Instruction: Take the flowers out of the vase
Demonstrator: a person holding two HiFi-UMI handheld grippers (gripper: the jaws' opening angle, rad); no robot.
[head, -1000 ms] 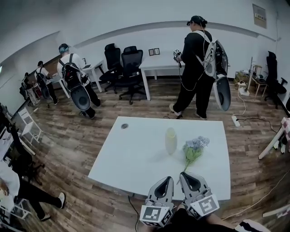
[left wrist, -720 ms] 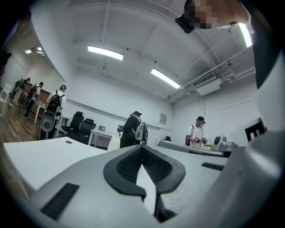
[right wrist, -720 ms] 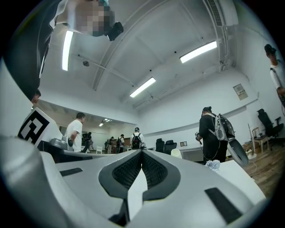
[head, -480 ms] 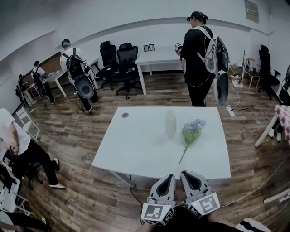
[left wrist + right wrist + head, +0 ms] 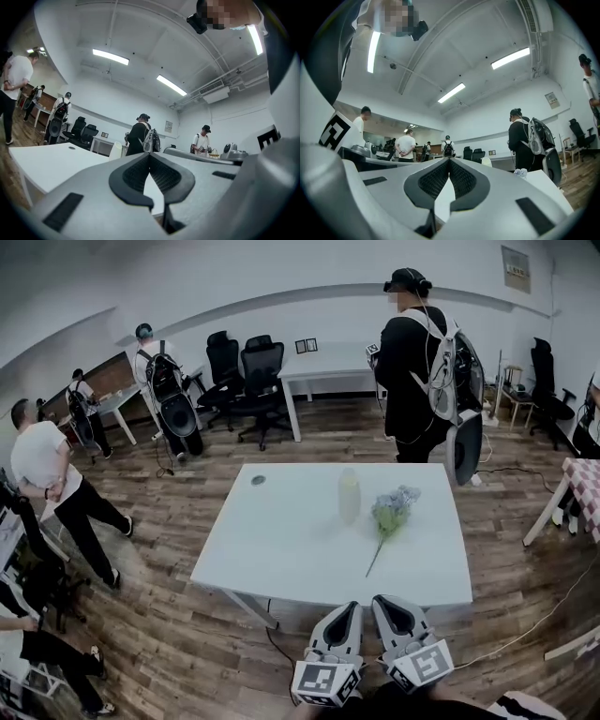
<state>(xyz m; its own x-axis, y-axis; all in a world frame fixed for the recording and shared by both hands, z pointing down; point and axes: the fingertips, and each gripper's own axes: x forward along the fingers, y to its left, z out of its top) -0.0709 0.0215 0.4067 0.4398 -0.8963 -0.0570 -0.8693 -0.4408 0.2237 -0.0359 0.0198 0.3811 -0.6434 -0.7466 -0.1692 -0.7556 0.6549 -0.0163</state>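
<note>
A pale, empty vase (image 5: 349, 495) stands upright near the middle of the white table (image 5: 281, 549). To its right the bunch of flowers (image 5: 391, 510) lies flat on the tabletop, its stem pointing toward me. My left gripper (image 5: 350, 607) and right gripper (image 5: 382, 600) hover side by side just off the table's near edge, both shut and holding nothing. In the left gripper view the gripper (image 5: 150, 154) has its jaws pressed together, with the vase (image 5: 115, 149) beyond. In the right gripper view the gripper (image 5: 450, 160) is likewise shut, the vase (image 5: 486, 161) and the flowers (image 5: 520, 173) ahead.
A person in black with a backpack (image 5: 417, 362) stands at the table's far side. Another person in a white shirt (image 5: 52, 484) walks at the left. Office chairs (image 5: 258, 381) and a second white table (image 5: 323, 362) stand by the back wall. A cable (image 5: 525, 638) runs across the floor at right.
Both grippers have drawn back from over the table's front edge to just off it. The view has backed away. A person in white has walked in at the left.
</note>
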